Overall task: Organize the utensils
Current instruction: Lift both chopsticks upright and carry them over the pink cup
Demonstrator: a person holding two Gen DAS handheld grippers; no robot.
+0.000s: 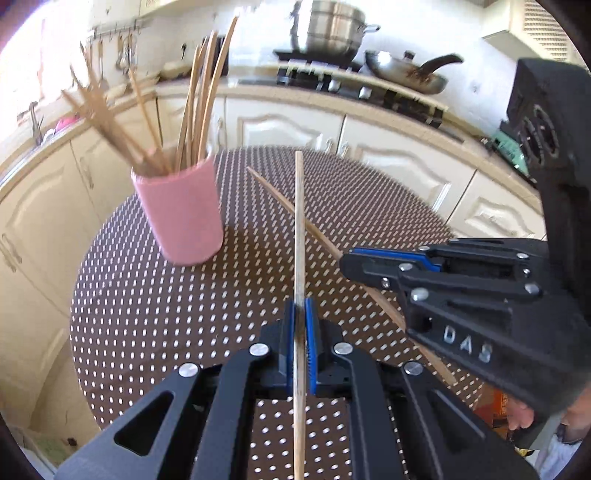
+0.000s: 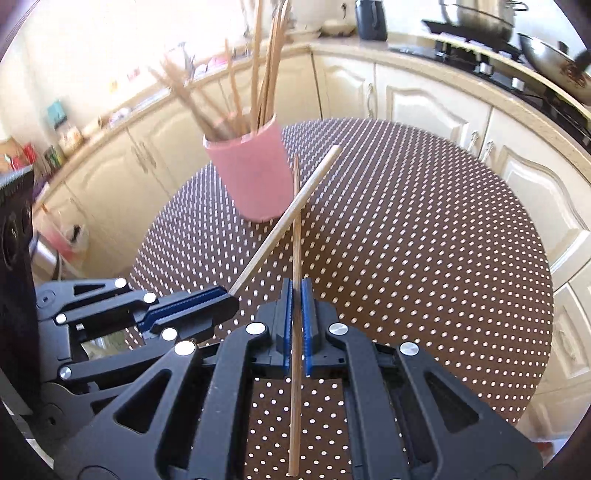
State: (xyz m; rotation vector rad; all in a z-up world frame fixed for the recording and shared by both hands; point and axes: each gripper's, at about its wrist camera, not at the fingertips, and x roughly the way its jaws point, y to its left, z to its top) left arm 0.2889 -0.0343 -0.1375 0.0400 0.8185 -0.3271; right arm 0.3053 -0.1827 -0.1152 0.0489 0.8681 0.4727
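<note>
A pink cup [image 1: 180, 217] holding several wooden chopsticks [image 1: 195, 103] stands on the dotted brown round table [image 1: 147, 314]; it also shows in the right wrist view [image 2: 253, 173]. My left gripper [image 1: 300, 314] is shut on a pale chopstick [image 1: 299, 229] pointing forward. My right gripper [image 2: 296, 295] is shut on a darker chopstick [image 2: 296, 229]. The two chopsticks cross in the air in front of the cup. The right gripper [image 1: 349, 260] shows at the right of the left view, the left gripper [image 2: 229, 299] at the left of the right view.
Cream kitchen cabinets [image 1: 295, 125] and a counter curve behind the table. A stove with a steel pot [image 1: 332, 29] and a wok [image 1: 410, 72] is at the back right. A sink [image 1: 37, 129] lies at the left.
</note>
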